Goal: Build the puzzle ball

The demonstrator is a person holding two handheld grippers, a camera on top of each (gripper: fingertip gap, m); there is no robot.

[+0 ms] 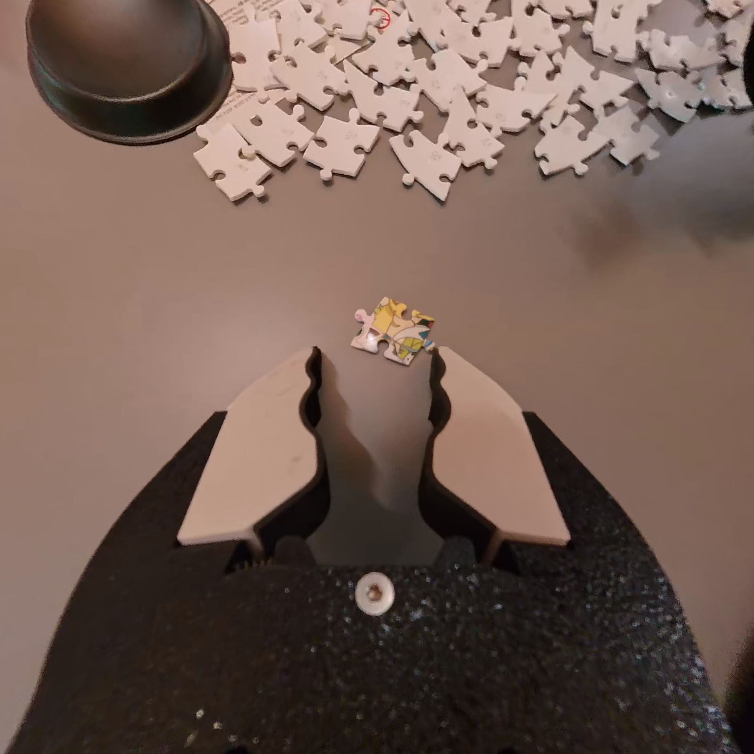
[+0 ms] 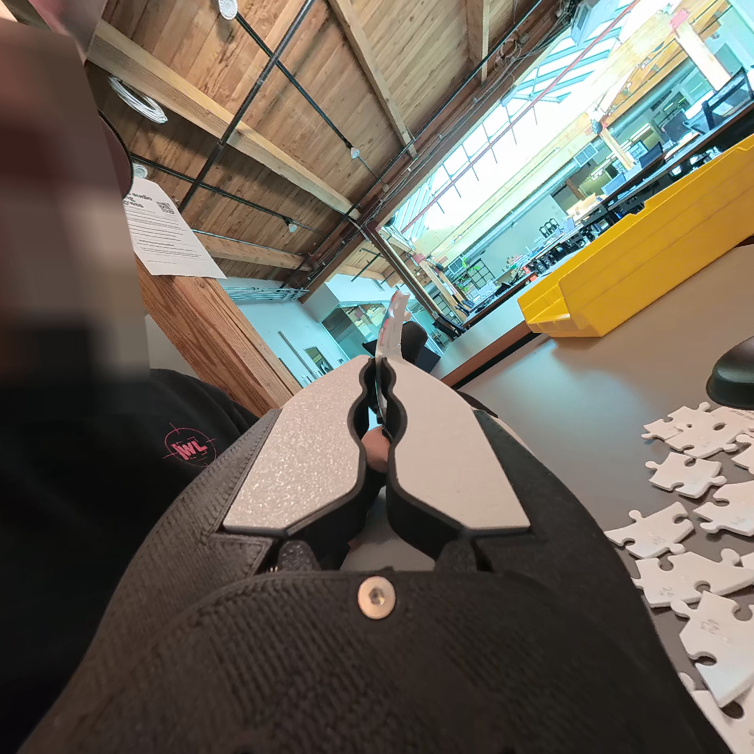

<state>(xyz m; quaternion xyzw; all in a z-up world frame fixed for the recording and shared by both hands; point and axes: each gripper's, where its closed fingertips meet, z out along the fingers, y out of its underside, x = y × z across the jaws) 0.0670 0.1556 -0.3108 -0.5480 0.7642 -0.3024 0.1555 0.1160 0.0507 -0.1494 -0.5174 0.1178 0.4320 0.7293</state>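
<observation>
In the left wrist view a small joined cluster of coloured puzzle pieces (image 1: 392,330), yellow and white, lies face up on the grey table just beyond my left gripper (image 1: 375,354). The left gripper is open and empty, its right fingertip close to the cluster's edge. Many white face-down puzzle pieces (image 1: 408,94) lie heaped at the far side. My right gripper (image 2: 380,363) is raised and tilted upward, shut on a thin puzzle piece (image 2: 391,322) held edge-on, sticking up past the fingertips. More white pieces (image 2: 693,530) lie at the right of that view.
A black round stand (image 1: 118,65) sits at the far left of the table, on a printed paper sheet; it also shows in the right wrist view (image 2: 730,375). A yellow bin (image 2: 636,269) stands at the table's far edge. A person in a black top (image 2: 102,469) is close by.
</observation>
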